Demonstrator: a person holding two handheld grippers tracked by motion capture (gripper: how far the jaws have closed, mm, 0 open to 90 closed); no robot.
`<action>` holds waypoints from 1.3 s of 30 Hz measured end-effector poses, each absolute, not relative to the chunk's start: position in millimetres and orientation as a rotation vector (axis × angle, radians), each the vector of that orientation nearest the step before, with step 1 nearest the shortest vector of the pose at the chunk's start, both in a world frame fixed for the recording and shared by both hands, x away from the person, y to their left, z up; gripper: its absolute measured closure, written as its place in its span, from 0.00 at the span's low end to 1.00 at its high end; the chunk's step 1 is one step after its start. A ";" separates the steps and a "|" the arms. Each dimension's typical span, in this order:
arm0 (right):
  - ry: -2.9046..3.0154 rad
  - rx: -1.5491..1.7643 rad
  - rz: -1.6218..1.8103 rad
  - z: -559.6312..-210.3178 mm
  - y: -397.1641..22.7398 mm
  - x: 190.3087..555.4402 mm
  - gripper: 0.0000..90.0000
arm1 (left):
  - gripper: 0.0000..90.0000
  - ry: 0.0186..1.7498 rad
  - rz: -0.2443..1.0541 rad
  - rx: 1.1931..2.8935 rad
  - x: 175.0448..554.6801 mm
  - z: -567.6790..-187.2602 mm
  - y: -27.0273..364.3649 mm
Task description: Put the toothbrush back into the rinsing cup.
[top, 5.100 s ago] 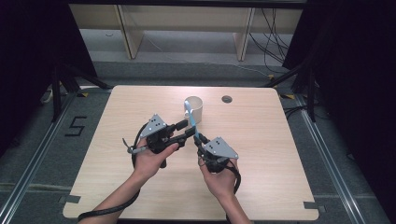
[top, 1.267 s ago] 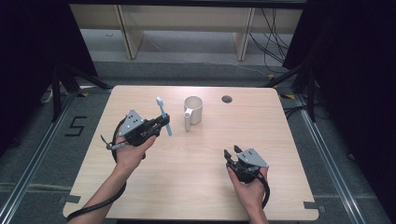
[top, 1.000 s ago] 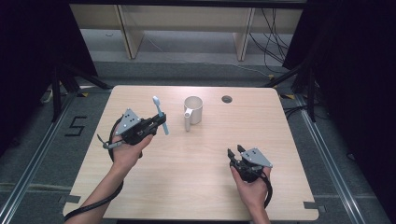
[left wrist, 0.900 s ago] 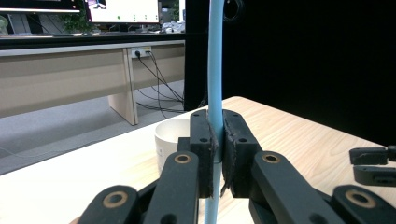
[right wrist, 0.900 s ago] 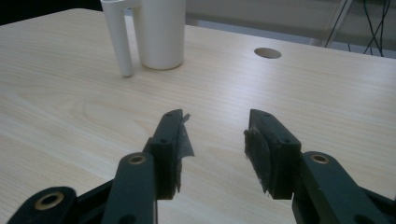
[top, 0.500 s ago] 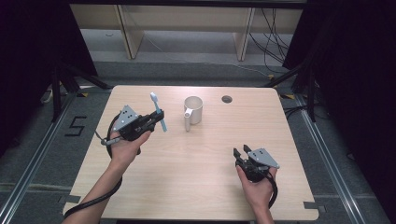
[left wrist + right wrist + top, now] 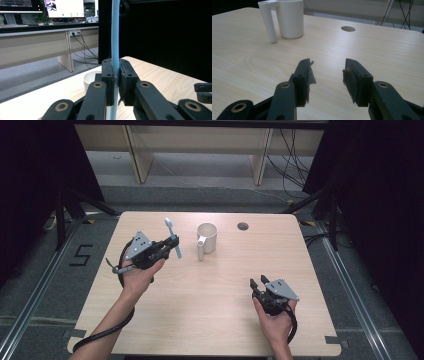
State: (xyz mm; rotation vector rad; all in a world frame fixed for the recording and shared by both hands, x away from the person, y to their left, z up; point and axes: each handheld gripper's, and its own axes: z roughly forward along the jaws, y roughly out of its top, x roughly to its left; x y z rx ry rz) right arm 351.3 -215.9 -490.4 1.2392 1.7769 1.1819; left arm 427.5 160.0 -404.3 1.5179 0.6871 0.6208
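My left gripper [image 7: 168, 246] is shut on a light blue spoon [image 7: 173, 237], held above the left part of the table with the bowl end pointing up and away. In the left gripper view the spoon's handle [image 7: 115, 37] runs straight up between the pressed pads [image 7: 109, 80]. A white mug [image 7: 206, 238] stands upright to the right of that gripper, its handle toward the person; the mug [image 7: 286, 18] is far left in the right gripper view. My right gripper [image 7: 258, 284] rests low near the table's front right, open, with nothing between its fingers [image 7: 305, 77].
A round cable hole [image 7: 243, 226] sits in the wooden table [image 7: 215, 285] behind and right of the mug. The table's edges drop to a grey floor. Wooden shelving and cables stand beyond the far edge.
My left gripper has drifted slightly left and away with the spoon, which now stands more upright. The right gripper has slid a little toward the front right and then stopped.
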 end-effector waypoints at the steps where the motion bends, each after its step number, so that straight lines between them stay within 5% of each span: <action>1: 1.779 1.233 1.185 -490.4 -216.6 351.6 0.63 | 0.93 0.685 0.622 1.518 428.5 -404.2 159.1; 39: 1.758 1.262 1.201 -490.2 -215.8 351.1 0.63 | 0.93 0.666 0.632 1.479 448.5 -392.6 139.6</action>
